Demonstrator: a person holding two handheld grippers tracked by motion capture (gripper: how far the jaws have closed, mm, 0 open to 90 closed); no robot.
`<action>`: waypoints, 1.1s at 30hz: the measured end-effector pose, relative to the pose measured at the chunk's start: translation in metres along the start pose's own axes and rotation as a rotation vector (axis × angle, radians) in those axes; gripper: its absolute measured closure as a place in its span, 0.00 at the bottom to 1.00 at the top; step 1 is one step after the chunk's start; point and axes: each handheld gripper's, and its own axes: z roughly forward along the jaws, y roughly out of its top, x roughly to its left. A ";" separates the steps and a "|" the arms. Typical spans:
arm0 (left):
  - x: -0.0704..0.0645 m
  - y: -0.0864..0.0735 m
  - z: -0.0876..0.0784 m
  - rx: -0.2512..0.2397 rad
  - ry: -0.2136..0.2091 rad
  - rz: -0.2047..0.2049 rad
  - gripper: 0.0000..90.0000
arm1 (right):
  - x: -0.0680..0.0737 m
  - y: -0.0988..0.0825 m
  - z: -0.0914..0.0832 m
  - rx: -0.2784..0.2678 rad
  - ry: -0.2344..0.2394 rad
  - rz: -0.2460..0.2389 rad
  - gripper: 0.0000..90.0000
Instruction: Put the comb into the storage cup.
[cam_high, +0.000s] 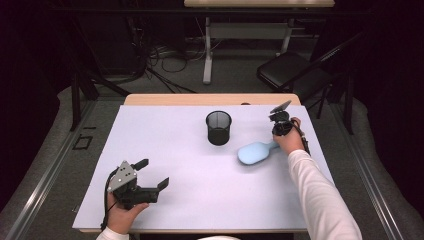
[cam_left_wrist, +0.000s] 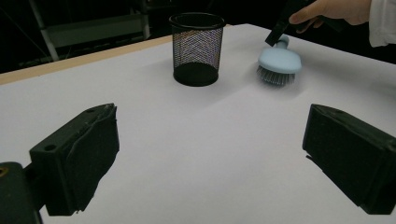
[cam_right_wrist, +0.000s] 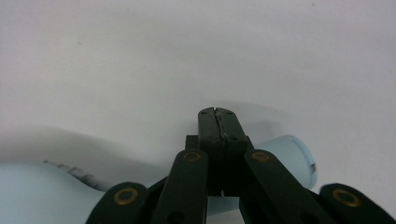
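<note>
The light blue brush (cam_high: 256, 152) is being held by its short handle in the right gripper (cam_high: 279, 131), whose jaws are being pressed together on that handle, with the round head lying bristles-down on the table (cam_high: 190, 170) just beside the gripper. The black mesh cup (cam_high: 219, 128) is being left standing upright near that gripper, apart from the brush. The left gripper (cam_high: 152, 175) is being held well apart from both, its jaws being kept wide apart with nothing between them.

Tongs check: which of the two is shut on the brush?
The right tongs, clamped on the light blue brush by its handle; the left tongs stand wide open with nothing between them.
</note>
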 end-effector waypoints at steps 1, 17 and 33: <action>0.000 0.000 0.000 0.001 -0.003 0.000 0.04 | -0.003 -0.002 -0.001 0.014 -0.001 0.008 1.00; -0.001 0.000 0.001 0.003 0.002 0.004 0.04 | -0.018 -0.041 -0.018 0.023 0.032 -0.091 1.00; -0.001 0.000 0.001 0.006 0.004 0.002 0.04 | -0.004 -0.079 -0.034 0.036 0.132 -0.158 1.00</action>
